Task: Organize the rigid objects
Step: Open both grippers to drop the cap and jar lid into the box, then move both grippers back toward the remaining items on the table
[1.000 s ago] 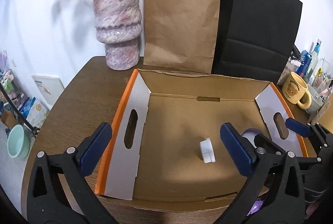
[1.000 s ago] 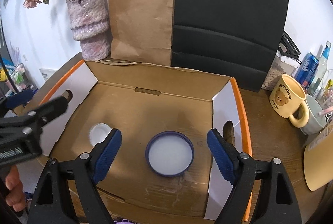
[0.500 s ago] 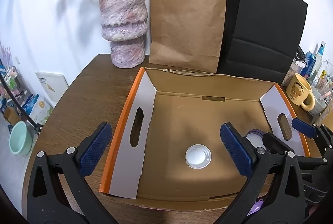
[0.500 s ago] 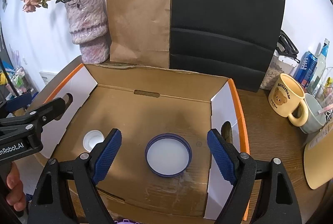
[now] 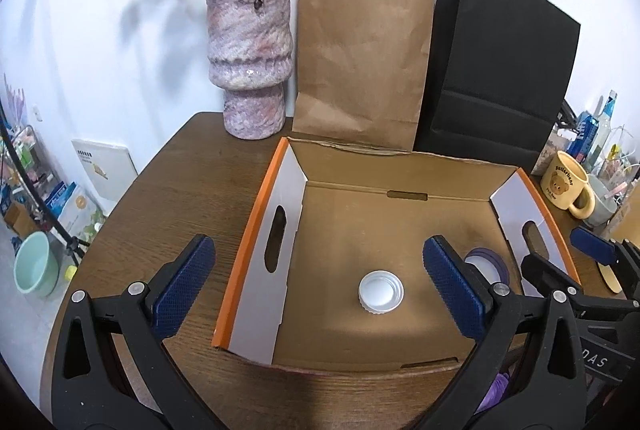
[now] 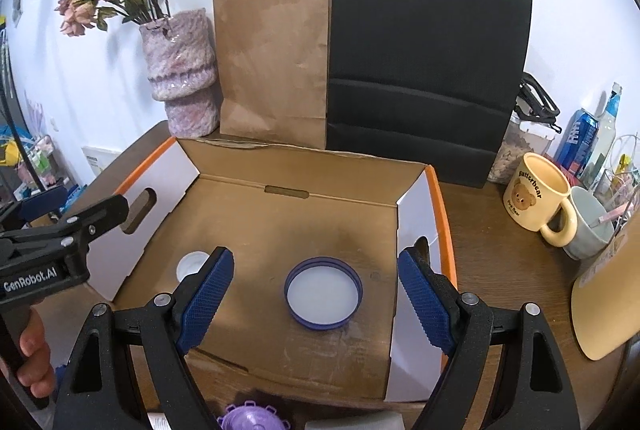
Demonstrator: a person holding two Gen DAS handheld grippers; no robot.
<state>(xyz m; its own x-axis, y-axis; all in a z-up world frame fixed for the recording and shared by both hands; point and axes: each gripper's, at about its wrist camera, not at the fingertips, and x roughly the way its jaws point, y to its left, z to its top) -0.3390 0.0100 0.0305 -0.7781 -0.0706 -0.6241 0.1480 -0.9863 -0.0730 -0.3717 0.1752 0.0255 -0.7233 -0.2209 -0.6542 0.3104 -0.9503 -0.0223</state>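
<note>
The white cap [image 5: 381, 290] and the purple-rimmed lid [image 6: 323, 293] are the rigid pieces being sorted, and both lie flat, hollow side up, on the floor of the open cardboard box [image 6: 280, 166]. Both look like thin moulded plastic: probably very light, stiff enough not to give under a squeeze, and smooth enough to slide on the cardboard or skid out of a careless pinch. Each sits low with only a short wall standing up, so the likely hold is across the outer rim, one pad on each side, or one pad inside the hollow and one outside the wall. The left gripper [image 5: 316, 290] is spread wide and holds nothing; the white cap lies below and slightly ahead of it, between its two blue pads [image 5: 182, 282] but nearer the right-hand one, with clear air all round. The right gripper [image 6: 316, 304] is likewise wide open and empty; the purple-rimmed lid sits almost centred between its pads [image 6: 206, 296], under them and touching neither. From the right gripper, the white cap peeks out just behind its left pad, well apart from the lid. A purple toothed object [image 6: 250, 417] lies at the bottom edge, outside the box, below the right gripper.
</note>
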